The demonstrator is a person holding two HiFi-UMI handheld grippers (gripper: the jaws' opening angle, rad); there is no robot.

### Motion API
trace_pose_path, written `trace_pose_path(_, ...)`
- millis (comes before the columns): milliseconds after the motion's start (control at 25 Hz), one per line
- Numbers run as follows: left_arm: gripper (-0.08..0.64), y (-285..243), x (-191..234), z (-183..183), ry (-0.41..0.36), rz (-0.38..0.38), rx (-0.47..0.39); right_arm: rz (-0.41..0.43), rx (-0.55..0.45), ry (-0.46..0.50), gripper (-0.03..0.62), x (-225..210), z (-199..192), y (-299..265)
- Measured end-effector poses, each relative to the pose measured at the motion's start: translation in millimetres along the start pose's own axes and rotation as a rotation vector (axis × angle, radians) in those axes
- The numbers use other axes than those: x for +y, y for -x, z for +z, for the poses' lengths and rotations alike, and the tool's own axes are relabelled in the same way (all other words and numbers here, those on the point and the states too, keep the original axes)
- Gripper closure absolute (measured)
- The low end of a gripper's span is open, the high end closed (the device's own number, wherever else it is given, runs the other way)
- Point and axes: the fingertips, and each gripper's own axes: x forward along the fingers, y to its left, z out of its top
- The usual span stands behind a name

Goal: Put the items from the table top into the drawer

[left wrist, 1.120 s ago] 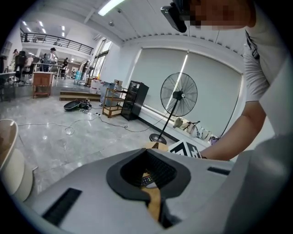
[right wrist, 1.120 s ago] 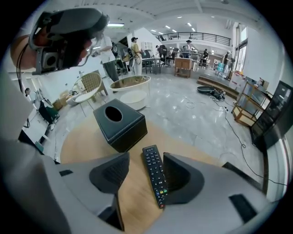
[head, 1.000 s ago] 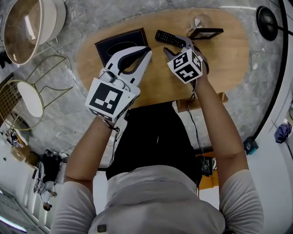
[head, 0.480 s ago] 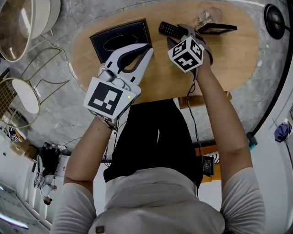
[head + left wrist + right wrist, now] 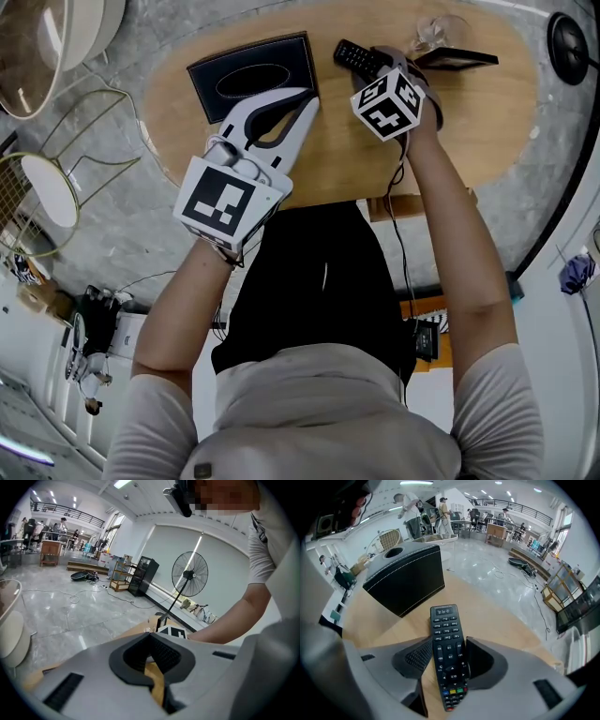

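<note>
With the left gripper [image 5: 298, 101] clenched empty, the right gripper [image 5: 447, 645] is closing its jaws around the remote [image 5: 444, 620] beside the black box [image 5: 405, 581], not yet pinching, and should seat them squarely across its middle.

- I see a grey marbled floor [image 5: 122, 234] all round the oval wooden counter [image 5: 469, 112].
- A round side table [image 5: 47, 192] on a gold wire frame stands to the counter's left.
- A black standing fan [image 5: 189, 573] is in front of pale drawn blinds [image 5: 225, 564].
- Strip lights [image 5: 123, 483] are lit on the white ceiling, and a railed mezzanine [image 5: 61, 509] runs along the far end of the hall.
</note>
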Motion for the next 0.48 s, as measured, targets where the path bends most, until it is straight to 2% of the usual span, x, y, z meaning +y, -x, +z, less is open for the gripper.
trace_pose_path(480, 0.551, 18, -12, 5, -0.016, 0.017, -0.007, -0.018, -0.03, -0.005, 0.374, 10, 1, 23)
